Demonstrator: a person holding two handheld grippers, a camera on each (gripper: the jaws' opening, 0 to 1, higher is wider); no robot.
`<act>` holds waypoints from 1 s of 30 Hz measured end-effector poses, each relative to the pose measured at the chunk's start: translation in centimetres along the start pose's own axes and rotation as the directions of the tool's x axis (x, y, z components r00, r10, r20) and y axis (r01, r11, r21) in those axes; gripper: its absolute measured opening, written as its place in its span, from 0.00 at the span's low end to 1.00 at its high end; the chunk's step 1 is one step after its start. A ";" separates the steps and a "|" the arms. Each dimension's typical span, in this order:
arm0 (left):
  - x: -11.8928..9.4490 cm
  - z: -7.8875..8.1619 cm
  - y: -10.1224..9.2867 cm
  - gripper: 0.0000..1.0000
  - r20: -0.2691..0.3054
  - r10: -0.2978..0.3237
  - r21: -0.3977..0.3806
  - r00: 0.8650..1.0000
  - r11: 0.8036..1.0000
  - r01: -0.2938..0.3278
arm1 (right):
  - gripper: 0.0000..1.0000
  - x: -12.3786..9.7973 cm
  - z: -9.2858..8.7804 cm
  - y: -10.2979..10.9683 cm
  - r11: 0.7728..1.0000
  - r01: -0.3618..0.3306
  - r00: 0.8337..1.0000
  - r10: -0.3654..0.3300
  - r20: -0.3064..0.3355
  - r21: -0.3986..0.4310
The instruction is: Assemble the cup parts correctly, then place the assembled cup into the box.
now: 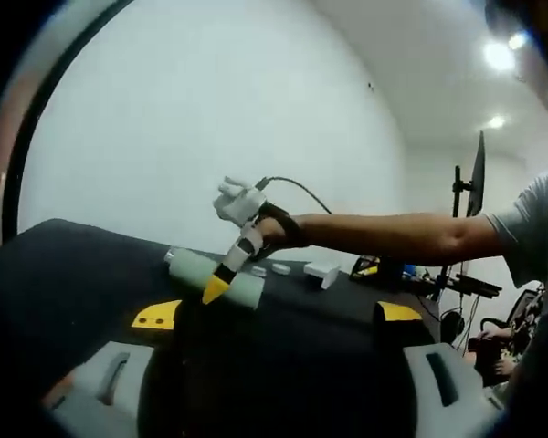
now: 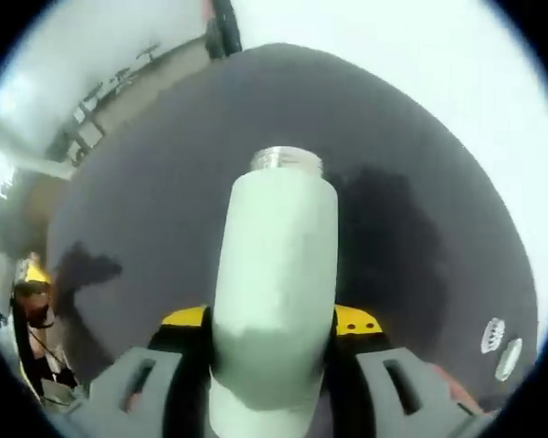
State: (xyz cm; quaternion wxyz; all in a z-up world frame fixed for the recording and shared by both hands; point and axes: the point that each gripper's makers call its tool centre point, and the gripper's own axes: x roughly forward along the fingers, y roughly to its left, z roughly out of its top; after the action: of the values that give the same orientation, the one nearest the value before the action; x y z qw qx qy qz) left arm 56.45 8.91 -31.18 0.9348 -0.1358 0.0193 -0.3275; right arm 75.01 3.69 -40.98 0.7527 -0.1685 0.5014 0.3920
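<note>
A pale green cup body (image 2: 274,265) with a threaded metal neck (image 2: 286,160) lies between the yellow-tipped jaws of my right gripper (image 2: 270,319), which is shut on it. In the left gripper view the same cup body (image 1: 242,281) rests on its side on the black table (image 1: 73,265), with the right gripper (image 1: 221,279) clamped on it from above at the end of a person's outstretched arm (image 1: 393,233). My left gripper (image 1: 276,315) stands wide open, short of the cup, with nothing between its jaws.
Small white parts (image 1: 281,268) and a white block (image 1: 321,272) lie on the table behind the cup; two small white pieces (image 2: 500,347) show at the right. A monitor on a stand (image 1: 475,182) and cluttered gear stand beyond the table's far right.
</note>
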 end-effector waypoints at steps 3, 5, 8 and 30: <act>0.4 0.0 -0.2 0.80 -0.003 -0.004 0.001 1.000 1.000 0.004 | 0.46 -1.4 0.3 0.0 0.999 -0.036 0.993 0.037 0.111 -0.016; 0.6 0.2 -0.3 0.80 -0.002 -0.005 0.004 1.000 1.000 0.005 | 0.46 -2.4 0.2 0.1 0.999 -0.042 0.983 0.044 0.178 -0.018; 0.9 0.4 -0.5 0.80 -0.006 -0.009 0.007 1.000 1.000 0.010 | 0.46 -4.1 -0.3 0.4 0.997 -0.070 0.959 0.076 0.275 -0.030; 8.4 3.8 -4.5 0.71 -0.055 -0.179 -0.081 0.982 0.981 0.174 | 0.46 -16.4 -7.1 2.4 0.986 -0.059 0.558 0.163 0.814 -0.156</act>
State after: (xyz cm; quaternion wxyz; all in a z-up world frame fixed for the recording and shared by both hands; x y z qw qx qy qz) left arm 60.80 1.28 -25.92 0.8953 -0.1623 0.0485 -0.4121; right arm 65.63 -6.27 -29.21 0.8626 0.0239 0.0799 0.4990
